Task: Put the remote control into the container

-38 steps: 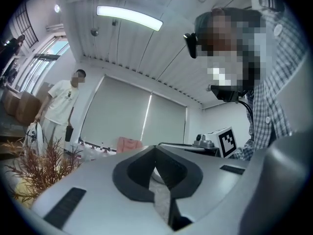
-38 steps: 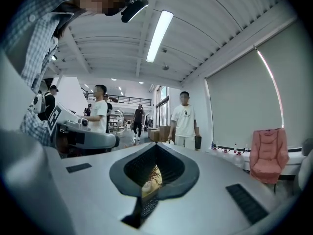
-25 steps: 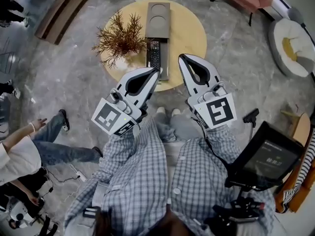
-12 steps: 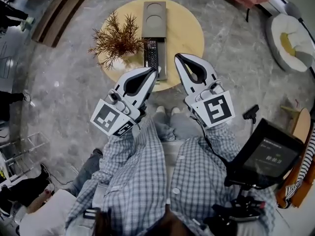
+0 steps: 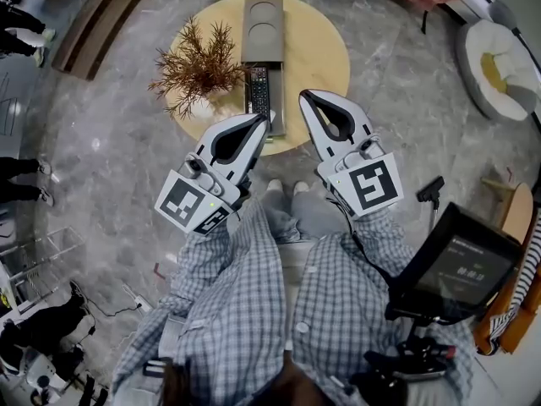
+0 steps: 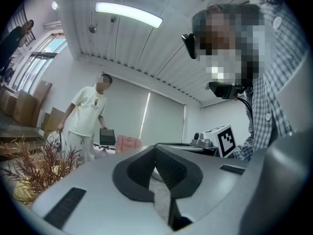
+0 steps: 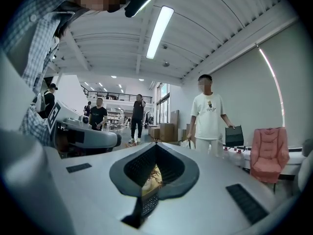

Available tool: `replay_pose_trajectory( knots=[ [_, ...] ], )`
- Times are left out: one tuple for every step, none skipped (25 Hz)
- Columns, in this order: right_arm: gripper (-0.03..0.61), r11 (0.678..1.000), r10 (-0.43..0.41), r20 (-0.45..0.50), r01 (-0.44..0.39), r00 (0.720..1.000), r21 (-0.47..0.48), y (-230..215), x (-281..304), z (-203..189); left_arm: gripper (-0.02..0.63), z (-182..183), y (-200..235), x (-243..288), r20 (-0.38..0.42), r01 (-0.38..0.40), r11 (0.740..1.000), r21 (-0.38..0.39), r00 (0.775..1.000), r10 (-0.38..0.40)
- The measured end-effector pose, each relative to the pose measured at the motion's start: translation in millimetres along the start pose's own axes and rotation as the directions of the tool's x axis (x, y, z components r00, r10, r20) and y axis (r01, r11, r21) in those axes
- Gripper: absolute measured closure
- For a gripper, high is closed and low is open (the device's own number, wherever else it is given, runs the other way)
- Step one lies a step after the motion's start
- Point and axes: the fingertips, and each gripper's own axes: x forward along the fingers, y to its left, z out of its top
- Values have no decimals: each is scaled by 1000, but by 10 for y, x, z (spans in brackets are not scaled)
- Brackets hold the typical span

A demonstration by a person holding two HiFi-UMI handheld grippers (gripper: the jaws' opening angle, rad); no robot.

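Black remote control [image 5: 261,94] is seen just beyond left gripper [image 5: 264,123] tip, left of right gripper [image 5: 307,100] | both jaws closed, empty

Your left gripper [image 5: 265,120] and right gripper [image 5: 305,98] are smooth white shells. Each tapers to a tip around a teardrop opening lined in ribbed black, with dark slot-shaped patches on the flanks. At the rear of each sits a white cube with a black square marker: the left cube [image 5: 188,203] and the right cube [image 5: 373,189]. A thin black cable [image 5: 352,231] runs from the right gripper. Your sleeves [image 5: 221,286] are a blue-grey and white check. You wear pale trousers [image 5: 297,220] and white shoes [image 5: 275,189].
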Motion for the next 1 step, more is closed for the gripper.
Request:
replay_pose_trajectory(
  knots=[
    [572,1000,2,1,-2,1000,0,4,6,2,606,-2,5,0,-1,0,1000,-1,1000,0]
  ],
)
